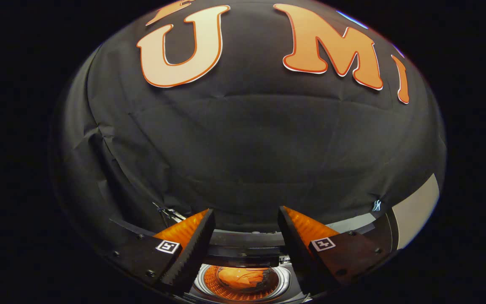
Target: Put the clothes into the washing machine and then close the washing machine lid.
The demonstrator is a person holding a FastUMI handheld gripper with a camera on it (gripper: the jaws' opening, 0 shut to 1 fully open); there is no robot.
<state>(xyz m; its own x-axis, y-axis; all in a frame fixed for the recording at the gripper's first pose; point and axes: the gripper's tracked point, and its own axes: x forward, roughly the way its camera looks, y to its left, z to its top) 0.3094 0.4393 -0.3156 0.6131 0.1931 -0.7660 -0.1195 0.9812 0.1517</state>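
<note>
The washer [243, 280] sits low between the fingers of the tool [246, 226], its round drum opening uncovered, and orange clothes [243, 278] lie inside the drum. Above the washer, the tool hangs spread wide and grips nothing. A black cloth wall [243, 152] rises behind the washer.

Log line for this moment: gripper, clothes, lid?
gripper: open, holding nothing | orange clothes: inside round washing machine drum, below the fingers | dark washing machine lid: raised, not closed
</note>
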